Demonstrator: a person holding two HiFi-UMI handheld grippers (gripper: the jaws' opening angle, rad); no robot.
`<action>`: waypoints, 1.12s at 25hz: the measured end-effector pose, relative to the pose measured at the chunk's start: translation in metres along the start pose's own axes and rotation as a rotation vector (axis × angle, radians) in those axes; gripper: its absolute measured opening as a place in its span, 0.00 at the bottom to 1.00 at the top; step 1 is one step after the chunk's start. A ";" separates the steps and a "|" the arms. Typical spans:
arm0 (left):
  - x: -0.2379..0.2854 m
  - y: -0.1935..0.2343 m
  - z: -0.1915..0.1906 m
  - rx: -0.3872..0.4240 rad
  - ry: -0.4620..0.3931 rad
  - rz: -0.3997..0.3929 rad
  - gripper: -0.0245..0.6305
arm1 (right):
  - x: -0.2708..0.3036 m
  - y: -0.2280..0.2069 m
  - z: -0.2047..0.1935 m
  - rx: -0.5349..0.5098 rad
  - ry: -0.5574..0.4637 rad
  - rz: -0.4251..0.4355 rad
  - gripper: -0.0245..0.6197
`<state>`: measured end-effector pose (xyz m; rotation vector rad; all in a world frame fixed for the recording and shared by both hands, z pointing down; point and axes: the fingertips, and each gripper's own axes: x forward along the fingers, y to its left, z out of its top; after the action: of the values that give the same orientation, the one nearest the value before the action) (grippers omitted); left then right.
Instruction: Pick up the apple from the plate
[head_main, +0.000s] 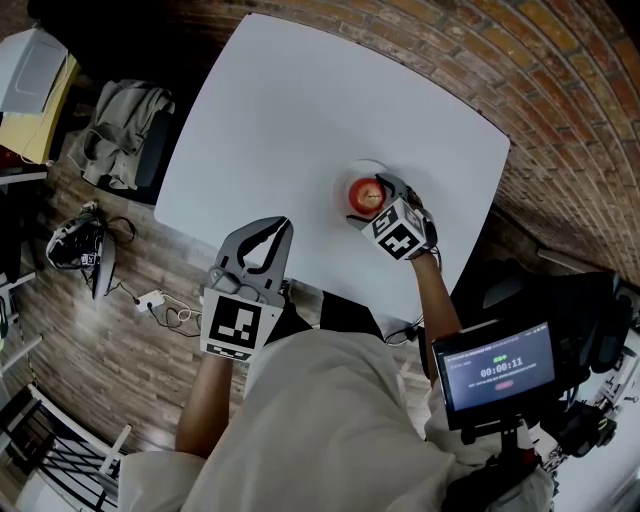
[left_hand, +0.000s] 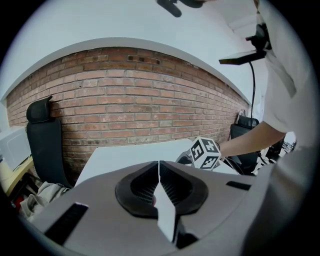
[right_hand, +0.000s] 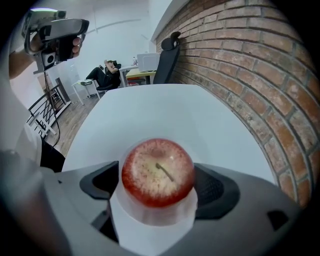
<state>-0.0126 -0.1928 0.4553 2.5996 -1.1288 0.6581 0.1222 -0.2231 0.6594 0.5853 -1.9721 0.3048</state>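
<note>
Obs., head view: noted red apple (head_main: 366, 195) resting on small pale plate (head_main: 362, 164), both on white table (head_main: 300, 110), close to table's near-right edge. Found right gripper (head_main: 378, 198) at the apple, reaching in over that same edge, its marker cube (head_main: 398, 232) just inside the edge.

Right gripper view: saw apple (right_hand: 158, 172) stem-up betw. the two jaws, filling the gap. Jaws held wide, w/ one dark pad (right_hand: 215, 187) at each side of the fruit. Read the pads as touching the skin on both sides, but cannot confirm contact, since the apple hides the pad faces. Confirmed apple sitting on plate (right_hand: 150, 214), plate flat on table (right_hand: 150, 107).

Found left gripper (head_main: 272, 230) over table's near edge, well apart from plate. Left gripper view: saw its jaws shut tight, meeting along one line, nothing betw. them.

Also from left gripper view: spotted the other gripper's marker cube (left_hand: 205, 152) above table (left_hand: 120, 155), brick wall (left_hand: 140, 95) beyond table's far edge, black chair (left_hand: 44, 142) off table's left side by the wall.

Head view, misc.: logged small screen (head_main: 497, 368) w/ a running timer off table's near-right corner, and grey jacket (head_main: 120, 125) heaped off table's left side.
</note>
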 end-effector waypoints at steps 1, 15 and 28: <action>0.000 0.000 0.000 0.001 0.000 0.000 0.05 | 0.000 -0.001 0.000 0.004 -0.001 -0.001 0.75; 0.001 0.001 0.003 -0.018 -0.012 -0.007 0.05 | 0.000 -0.006 0.004 0.137 -0.087 0.033 0.66; -0.001 0.003 0.001 -0.019 -0.009 -0.002 0.05 | -0.002 -0.008 0.002 0.224 -0.118 0.072 0.66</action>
<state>-0.0148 -0.1943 0.4538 2.5900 -1.1294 0.6324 0.1257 -0.2302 0.6564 0.6894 -2.0911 0.5515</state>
